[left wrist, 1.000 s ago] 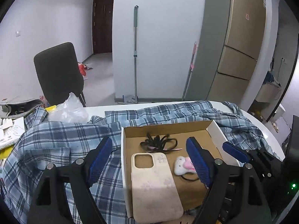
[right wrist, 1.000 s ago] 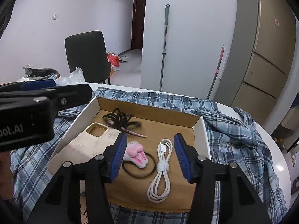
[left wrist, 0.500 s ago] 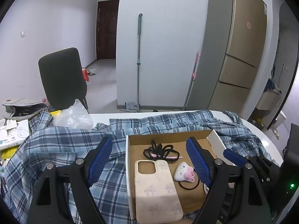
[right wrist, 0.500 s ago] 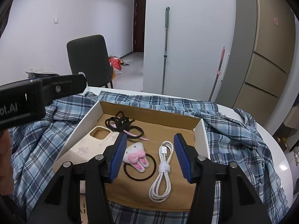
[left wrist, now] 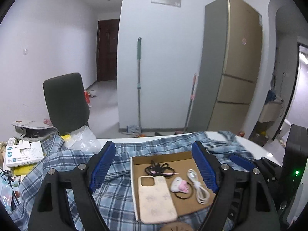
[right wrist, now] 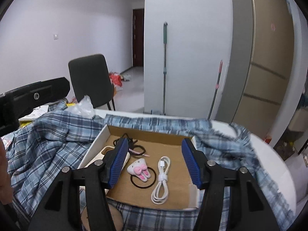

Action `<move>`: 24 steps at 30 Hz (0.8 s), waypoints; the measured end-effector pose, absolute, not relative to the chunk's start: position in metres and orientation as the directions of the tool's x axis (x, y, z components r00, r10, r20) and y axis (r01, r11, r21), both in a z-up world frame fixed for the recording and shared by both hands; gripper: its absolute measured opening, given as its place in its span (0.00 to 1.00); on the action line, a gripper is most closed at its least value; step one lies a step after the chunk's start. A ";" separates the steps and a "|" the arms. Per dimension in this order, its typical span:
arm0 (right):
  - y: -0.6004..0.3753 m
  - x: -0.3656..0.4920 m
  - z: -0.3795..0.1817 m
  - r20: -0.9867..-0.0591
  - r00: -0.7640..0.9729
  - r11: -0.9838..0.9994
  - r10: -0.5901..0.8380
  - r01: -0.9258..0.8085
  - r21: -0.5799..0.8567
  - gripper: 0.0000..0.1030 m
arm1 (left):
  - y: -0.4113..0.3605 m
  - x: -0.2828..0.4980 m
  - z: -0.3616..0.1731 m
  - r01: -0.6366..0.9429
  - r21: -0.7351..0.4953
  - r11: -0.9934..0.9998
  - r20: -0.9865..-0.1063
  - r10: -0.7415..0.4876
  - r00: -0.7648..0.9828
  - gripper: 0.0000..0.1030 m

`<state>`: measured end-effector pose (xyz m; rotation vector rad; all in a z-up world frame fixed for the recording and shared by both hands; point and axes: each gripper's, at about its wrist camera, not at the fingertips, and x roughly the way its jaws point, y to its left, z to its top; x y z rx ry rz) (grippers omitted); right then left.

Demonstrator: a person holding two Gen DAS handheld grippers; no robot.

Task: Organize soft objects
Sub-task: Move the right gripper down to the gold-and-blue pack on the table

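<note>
A shallow cardboard box (left wrist: 162, 155) (right wrist: 146, 133) lies on a blue plaid shirt (left wrist: 63, 165) (right wrist: 50, 140) spread over the white table. In it are a cream phone case (left wrist: 156, 198) (right wrist: 105, 151), black hair ties (left wrist: 156, 168) (right wrist: 134, 146), a plush bunny hair tie (left wrist: 180, 185) (right wrist: 140, 170) and a coiled white cable (left wrist: 198, 186) (right wrist: 161, 179). My left gripper (left wrist: 154, 169) is open and empty, raised over the box's near left. My right gripper (right wrist: 154, 163) is open and empty above the box; its blue tip shows in the left wrist view (left wrist: 241, 161).
A clear plastic bag (left wrist: 82, 140) (right wrist: 84, 107), a white carton (left wrist: 23, 154) and papers lie at the table's left. A black chair (left wrist: 65, 102) (right wrist: 90, 80) stands behind. A mop (left wrist: 138, 82) and a fridge (left wrist: 233, 71) stand beyond the far edge (left wrist: 134, 139).
Both grippers have risen and tilted up, so the box sits lower and smaller in both views. Both stay open. The things in the box have not moved.
</note>
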<state>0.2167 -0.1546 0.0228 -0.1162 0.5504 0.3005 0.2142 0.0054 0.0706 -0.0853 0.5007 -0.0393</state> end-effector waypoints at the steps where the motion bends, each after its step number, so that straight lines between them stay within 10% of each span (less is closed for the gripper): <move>1: -0.157 0.211 0.027 -0.520 0.817 0.950 0.249 -0.311 -0.034 0.55 | 0.004 0.206 0.076 0.026 -0.092 0.995 -0.467 -0.066 0.882 0.81; 24: -0.184 0.131 -0.001 -0.481 0.825 0.949 0.296 -0.311 0.051 0.58 | 0.002 0.079 0.062 -0.006 -0.032 0.999 -0.394 -0.007 0.919 0.81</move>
